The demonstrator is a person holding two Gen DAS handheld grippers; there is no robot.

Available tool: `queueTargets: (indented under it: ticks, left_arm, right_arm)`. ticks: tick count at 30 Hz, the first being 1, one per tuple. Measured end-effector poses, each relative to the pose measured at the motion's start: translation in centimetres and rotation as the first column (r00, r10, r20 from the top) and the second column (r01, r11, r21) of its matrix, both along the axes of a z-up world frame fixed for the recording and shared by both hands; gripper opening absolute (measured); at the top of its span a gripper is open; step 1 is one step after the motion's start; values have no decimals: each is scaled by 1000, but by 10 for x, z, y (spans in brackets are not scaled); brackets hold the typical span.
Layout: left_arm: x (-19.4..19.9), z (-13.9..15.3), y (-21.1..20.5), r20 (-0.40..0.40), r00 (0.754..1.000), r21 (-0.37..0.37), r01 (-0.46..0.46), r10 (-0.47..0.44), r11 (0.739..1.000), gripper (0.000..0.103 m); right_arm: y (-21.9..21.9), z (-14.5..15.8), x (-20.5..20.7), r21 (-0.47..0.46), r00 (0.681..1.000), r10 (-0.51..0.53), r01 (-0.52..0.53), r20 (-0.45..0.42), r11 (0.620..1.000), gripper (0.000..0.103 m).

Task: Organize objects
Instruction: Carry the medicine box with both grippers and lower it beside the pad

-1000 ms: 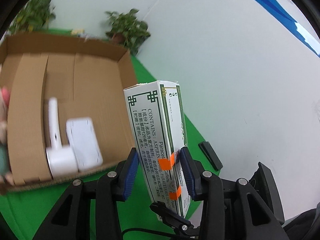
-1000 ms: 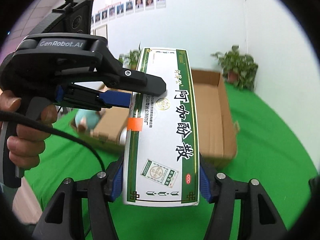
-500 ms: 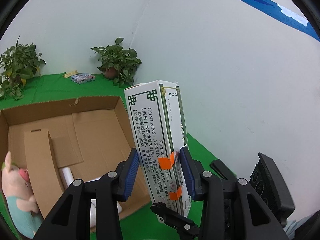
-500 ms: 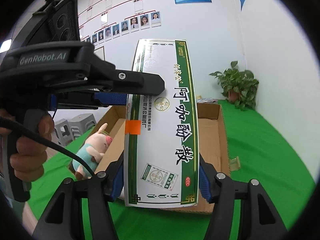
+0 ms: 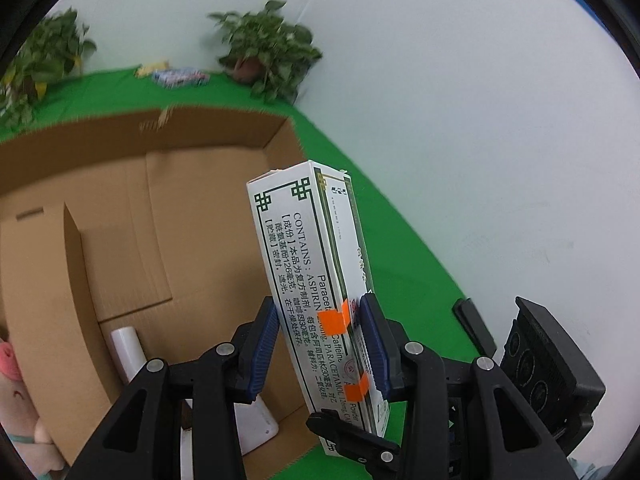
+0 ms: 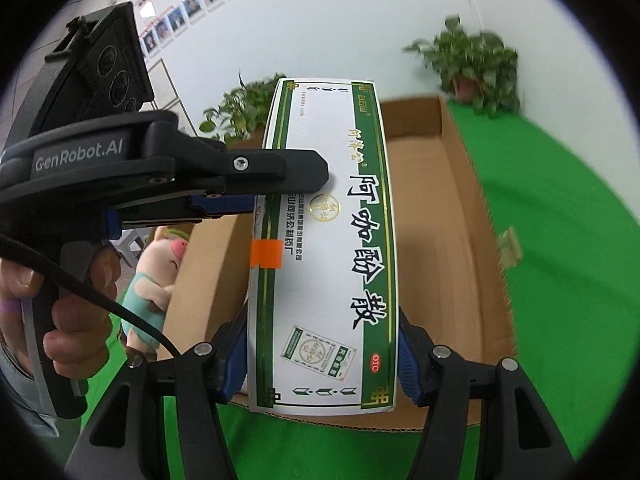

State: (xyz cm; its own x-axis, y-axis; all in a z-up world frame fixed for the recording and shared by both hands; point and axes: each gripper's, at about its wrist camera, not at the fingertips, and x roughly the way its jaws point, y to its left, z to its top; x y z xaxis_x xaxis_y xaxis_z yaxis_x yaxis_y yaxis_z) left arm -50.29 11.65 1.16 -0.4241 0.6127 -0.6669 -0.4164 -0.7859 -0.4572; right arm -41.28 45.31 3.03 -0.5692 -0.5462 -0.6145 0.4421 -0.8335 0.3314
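We have the medicine carton [image 6: 324, 248] held by both tools at once. The right gripper [image 6: 322, 360] has its jaws closed on the carton's lower end, across its broad printed face. The left gripper [image 5: 320, 344] clamps its jaws across the narrow thickness, at the orange tape mark; in the right wrist view it [image 6: 256, 184] reaches in from the left of the frame. We judge the double hold keeps the long carton from swinging as we carry it.

The carton sits centre frame in both views, in the air, over the near edge of the open cardboard box [image 6: 472, 208]. That box rests on the green counter [image 6: 560, 280] and looks like the likely drop spot.

Around it:
- white items [image 5: 128, 344] already lie in the box, lower left of the left wrist view; what they are we cannot tell
- a plush pig [image 6: 160, 272] sits just outside the box's left wall
- potted plants [image 5: 264, 48] stand at the far wall, well apart
- a small packet [image 5: 180, 76] lies on the counter near them

In the way: the near box wall, which the carton's lower end must clear, and the white items on the box floor, which take up part of the free space.
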Motion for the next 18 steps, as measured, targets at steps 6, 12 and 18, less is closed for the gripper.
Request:
queueTargets:
  ticks: [6, 12, 18]
  left_arm:
    - [-41, -69, -6, 161, 987, 44, -12, 4, 999, 39]
    - [-68, -113, 0, 255, 967, 53, -19, 5, 998, 39]
    - [-82, -132, 3, 286, 958, 52, -9, -6, 999, 39]
  right_arm:
    - [-5, -38, -21, 59, 993, -17, 10, 117, 998, 59]
    - [-7, -60, -31, 140, 983, -51, 26, 178, 990, 59]
    - [-10, -70, -36, 221, 977, -87, 43, 193, 974, 60]
